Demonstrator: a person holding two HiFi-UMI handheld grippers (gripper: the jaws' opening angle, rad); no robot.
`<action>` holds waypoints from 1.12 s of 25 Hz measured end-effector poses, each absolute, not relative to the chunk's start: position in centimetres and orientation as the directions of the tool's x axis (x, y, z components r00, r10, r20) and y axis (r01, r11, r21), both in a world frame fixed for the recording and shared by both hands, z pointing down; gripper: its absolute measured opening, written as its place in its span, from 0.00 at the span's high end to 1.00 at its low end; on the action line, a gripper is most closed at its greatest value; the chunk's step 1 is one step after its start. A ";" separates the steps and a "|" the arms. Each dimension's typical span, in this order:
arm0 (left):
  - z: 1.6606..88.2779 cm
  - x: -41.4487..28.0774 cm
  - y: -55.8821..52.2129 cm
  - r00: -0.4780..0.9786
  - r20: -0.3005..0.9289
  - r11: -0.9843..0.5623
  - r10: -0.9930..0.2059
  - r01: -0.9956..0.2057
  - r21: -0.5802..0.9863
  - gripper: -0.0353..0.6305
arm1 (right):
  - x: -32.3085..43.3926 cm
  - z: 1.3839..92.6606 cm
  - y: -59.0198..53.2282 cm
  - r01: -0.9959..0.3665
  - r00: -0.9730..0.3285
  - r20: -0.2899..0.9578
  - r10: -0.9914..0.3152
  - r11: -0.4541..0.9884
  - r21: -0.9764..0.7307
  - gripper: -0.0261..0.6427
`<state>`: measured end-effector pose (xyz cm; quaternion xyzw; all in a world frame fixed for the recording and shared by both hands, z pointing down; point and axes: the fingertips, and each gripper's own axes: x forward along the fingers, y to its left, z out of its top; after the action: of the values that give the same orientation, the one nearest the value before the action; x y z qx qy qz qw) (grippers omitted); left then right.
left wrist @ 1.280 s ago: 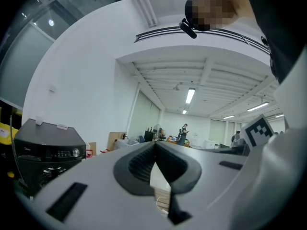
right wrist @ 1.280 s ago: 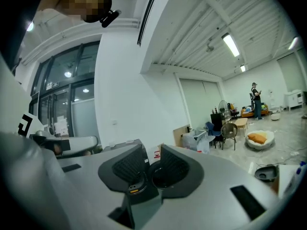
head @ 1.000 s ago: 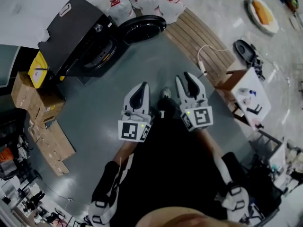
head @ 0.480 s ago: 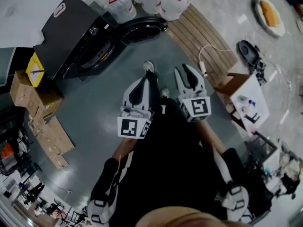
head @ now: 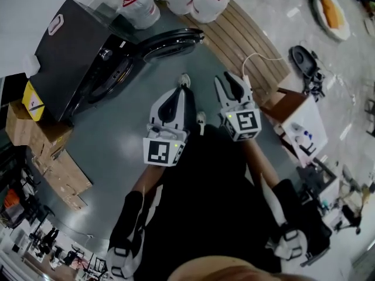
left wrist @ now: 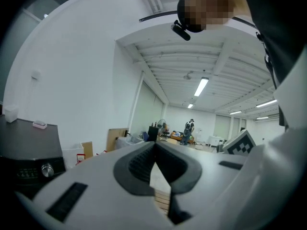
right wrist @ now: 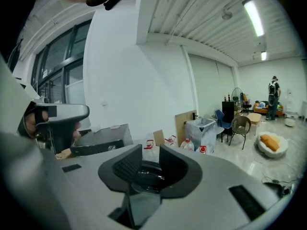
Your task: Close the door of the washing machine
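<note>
The black washing machine (head: 64, 57) stands at the upper left of the head view. Its round door (head: 170, 43) hangs open to the machine's right, and the drum opening (head: 108, 78) shows. My left gripper (head: 177, 92) is shut with nothing in it, held over the grey floor short of the door. My right gripper (head: 229, 82) is open and empty, beside it on the right. In the right gripper view the door (right wrist: 144, 172) appears between the open jaws of the right gripper (right wrist: 150, 152), some way ahead. The left gripper (left wrist: 154, 145) points past the machine (left wrist: 29, 150).
Water jugs with red labels (head: 132, 4) stand behind the door. A slatted wooden platform (head: 246, 40) with a white cable (head: 258, 60) lies to the right. Cardboard boxes (head: 53, 163) sit left, a small white table (head: 304, 122) right. My shoe (head: 184, 81) is near the door.
I have stepped toward the machine, so the door and both grippers are closer together. The left gripper stays shut and the right open.
</note>
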<state>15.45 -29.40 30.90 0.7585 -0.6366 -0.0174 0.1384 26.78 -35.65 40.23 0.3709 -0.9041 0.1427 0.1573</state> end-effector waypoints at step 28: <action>43.5 6.9 -48.2 0.241 0.290 -0.128 -0.926 -0.925 0.358 0.94 | 16.7 72.5 -56.7 -0.396 -0.535 0.826 -0.178 0.916 -0.059 0.80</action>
<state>6.88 -48.21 43.46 0.7511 -0.6161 -0.0016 0.2373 16.72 -56.67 72.52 0.1654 -0.8677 0.1201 0.4532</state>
